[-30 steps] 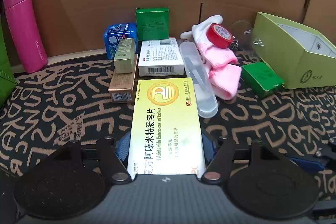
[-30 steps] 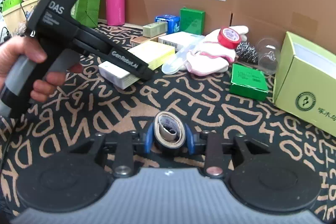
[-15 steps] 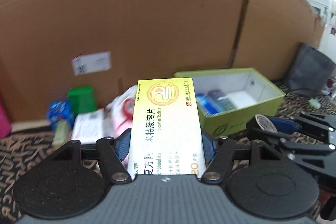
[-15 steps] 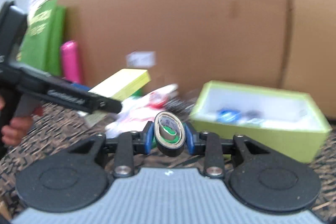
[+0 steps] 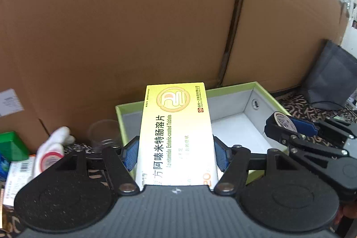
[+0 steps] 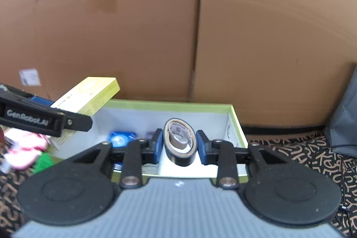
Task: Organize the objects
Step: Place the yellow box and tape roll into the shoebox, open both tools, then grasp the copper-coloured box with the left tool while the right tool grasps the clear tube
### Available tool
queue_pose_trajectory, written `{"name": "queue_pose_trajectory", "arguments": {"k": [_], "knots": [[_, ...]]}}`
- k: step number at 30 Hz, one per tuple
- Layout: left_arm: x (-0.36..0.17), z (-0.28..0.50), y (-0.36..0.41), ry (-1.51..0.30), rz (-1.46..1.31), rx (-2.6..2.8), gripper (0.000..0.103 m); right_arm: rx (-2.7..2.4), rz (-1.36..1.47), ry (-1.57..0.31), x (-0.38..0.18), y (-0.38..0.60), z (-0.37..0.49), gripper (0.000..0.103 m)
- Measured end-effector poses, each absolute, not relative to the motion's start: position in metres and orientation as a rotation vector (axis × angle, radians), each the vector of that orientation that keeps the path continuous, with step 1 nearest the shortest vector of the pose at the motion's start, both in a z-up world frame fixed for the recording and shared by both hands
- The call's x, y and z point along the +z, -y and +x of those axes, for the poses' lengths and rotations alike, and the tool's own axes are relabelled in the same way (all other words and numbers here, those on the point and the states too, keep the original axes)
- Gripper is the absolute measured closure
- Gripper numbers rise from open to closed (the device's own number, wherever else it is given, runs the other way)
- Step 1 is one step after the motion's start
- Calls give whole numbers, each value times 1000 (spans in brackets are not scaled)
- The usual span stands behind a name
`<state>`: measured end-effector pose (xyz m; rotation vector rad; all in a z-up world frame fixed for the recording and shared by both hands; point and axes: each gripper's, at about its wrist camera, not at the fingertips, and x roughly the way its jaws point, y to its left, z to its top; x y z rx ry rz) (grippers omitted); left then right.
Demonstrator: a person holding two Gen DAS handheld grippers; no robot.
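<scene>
Tongs, both loaded. Left gripper (image 5: 176,154) is clenched on the yellow tablet carton (image 5: 176,126), blue pads (image 5: 131,154) pressing its 2 long sides. Right gripper (image 6: 179,146) is clamped on the black tape roll (image 6: 179,144), which stands on edge between the pads with its core facing the camera.

Landmark: green open box (image 6: 237,124). The carton hangs above the box's near-left part, its long axis running away from the left gripper toward the box's far wall, front end tipped up. The tape roll hangs over the box's near wall, right of centre. Judged nearer to a drop: the right gripper, since bare white floor lies directly beyond it.

Inside the box, left of centre, lies a blue packet (image 6: 121,137); other small items beside it are too blurred to name. It sits under the carton's likely landing spot, so the carton may end up resting on it.

Left of the box: clear cup (image 5: 103,134), white glove (image 5: 55,142), red tape ring (image 5: 52,158), green carton (image 5: 11,145). Cardboard wall (image 5: 133,26) stands just behind the box. The 2 grippers are close over the box; a clash is possible if both descend together.
</scene>
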<state>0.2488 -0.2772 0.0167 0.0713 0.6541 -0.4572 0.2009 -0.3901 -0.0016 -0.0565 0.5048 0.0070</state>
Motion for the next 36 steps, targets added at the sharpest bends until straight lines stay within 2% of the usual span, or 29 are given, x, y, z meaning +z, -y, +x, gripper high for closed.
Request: {"name": "queue_pose_trajectory", "arguments": {"k": [7,8,9,11,12,20,28,36], "knots": [[-15,280,307,-718,77,-437,34,16,-57,-589,-34,401,239,72],[-17,281,308,-712,67,-439,33,25,-63,-600,-37,400,242,71],[-18,282,308,-702,53,-436,26,33,-72,-603,-39,400,244,69],[-19,282,310,-682,55,-414,11,21,-93,-588,-42,397,242,38],[-19,280,309,-667,59,-399,8,11,-105,-573,-43,395,239,34],[7,242,285,-579,53,-405,7,-3,-65,-456,-15,387,187,2],[24,173,230,-486,37,-352,6,38,-14,-391,-2,354,119,0],[0,116,142,-477,34,-224,6,129,73,-429,-19,313,71,0]]}}
